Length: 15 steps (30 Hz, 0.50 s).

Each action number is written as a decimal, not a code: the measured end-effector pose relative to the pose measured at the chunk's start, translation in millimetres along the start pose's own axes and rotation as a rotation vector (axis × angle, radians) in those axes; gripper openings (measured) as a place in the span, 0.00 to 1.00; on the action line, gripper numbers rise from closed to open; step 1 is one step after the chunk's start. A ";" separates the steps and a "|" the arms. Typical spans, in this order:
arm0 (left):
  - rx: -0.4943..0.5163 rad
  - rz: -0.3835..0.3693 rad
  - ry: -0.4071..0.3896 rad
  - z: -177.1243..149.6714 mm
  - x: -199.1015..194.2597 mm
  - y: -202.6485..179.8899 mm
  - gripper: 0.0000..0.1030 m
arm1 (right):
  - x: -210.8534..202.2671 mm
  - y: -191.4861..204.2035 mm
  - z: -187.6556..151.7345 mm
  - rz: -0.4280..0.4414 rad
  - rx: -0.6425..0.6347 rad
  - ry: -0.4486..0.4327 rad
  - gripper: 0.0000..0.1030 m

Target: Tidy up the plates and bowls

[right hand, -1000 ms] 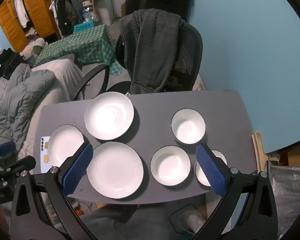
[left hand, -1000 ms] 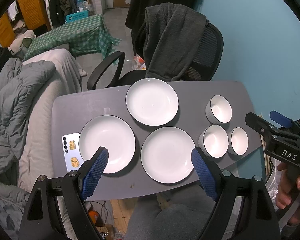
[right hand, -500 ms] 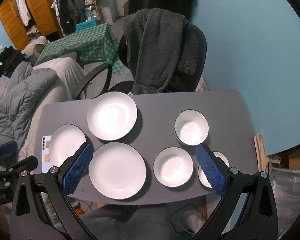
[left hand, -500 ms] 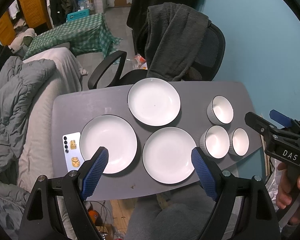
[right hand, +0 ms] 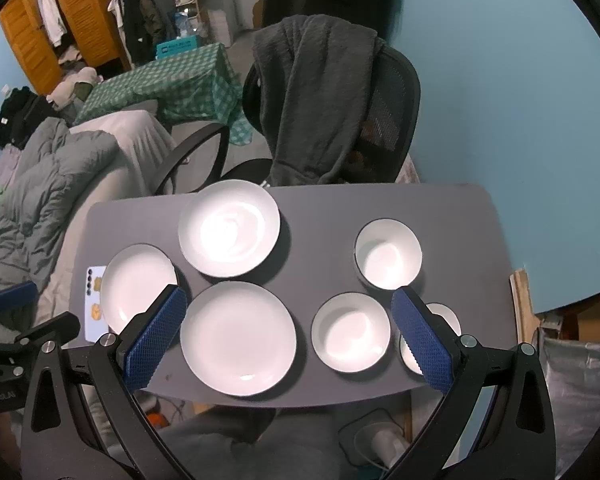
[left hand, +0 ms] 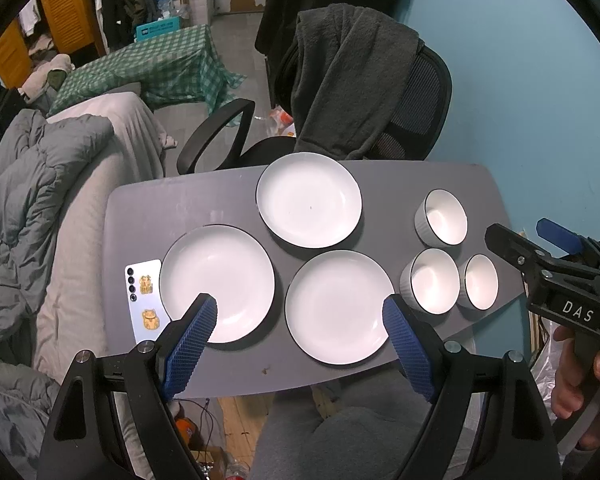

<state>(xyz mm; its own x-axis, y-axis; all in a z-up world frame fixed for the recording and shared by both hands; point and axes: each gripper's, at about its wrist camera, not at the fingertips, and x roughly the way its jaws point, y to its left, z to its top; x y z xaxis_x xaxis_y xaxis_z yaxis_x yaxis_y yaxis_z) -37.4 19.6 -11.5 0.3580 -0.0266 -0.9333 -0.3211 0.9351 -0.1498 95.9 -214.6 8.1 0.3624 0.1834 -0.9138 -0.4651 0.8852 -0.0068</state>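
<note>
— White plates and white bowls sit on the gray table [left hand: 188,208]. How many do you count?

— Three plates and three bowls. The far plate [left hand: 309,199] is near the black chair [left hand: 416,96] with the gray blanket [left hand: 340,80] over it. The left plate [left hand: 217,282] is just beside a white phone [left hand: 143,300] with gold cat stickers. The near plate [left hand: 339,306] is close to the table's front edge.

— And the bowls?

— They are all on the right side. The far bowl [left hand: 441,222] sits alone. The middle bowl [left hand: 429,286] and the small bowl [left hand: 478,287] are side by side, and I cannot tell if they touch.

— What about the tools?

— The left gripper [left hand: 296,322] hangs above the table's front edge. Its blue fingers [left hand: 188,344] are wide apart and hold nothing. The right gripper [right hand: 290,334] is up high too, with its fingers spread wide and nothing between them. In its view one finger covers part of the small bowl.

— Who holds them?

— A person's hand [left hand: 580,384] is on the right tool's handle, off past the table's right edge.
</note>
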 end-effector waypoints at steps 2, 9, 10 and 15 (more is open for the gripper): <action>-0.003 0.000 0.001 -1.6 0.6 1.2 0.84 | 1.4 0.6 -0.5 0.002 -0.003 0.004 0.98; -0.022 0.000 0.016 -4.3 9.5 4.2 0.84 | 6.1 0.9 -1.3 0.005 -0.016 0.017 0.98; -0.027 -0.002 0.018 -5.2 11.3 5.3 0.84 | 7.8 1.3 -1.4 0.009 -0.020 0.021 0.98; -0.045 0.022 0.042 -10.1 27.6 11.5 0.84 | 21.0 -0.1 0.2 0.042 -0.048 0.040 0.98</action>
<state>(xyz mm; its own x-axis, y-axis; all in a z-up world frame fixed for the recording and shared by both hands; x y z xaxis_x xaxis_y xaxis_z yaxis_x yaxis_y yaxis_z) -40.0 26.1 -42.3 0.3134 -0.0220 -0.9494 -0.3681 0.9188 -0.1428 103.7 -210.7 -11.0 0.3098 0.2019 -0.9291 -0.5178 0.8554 0.0133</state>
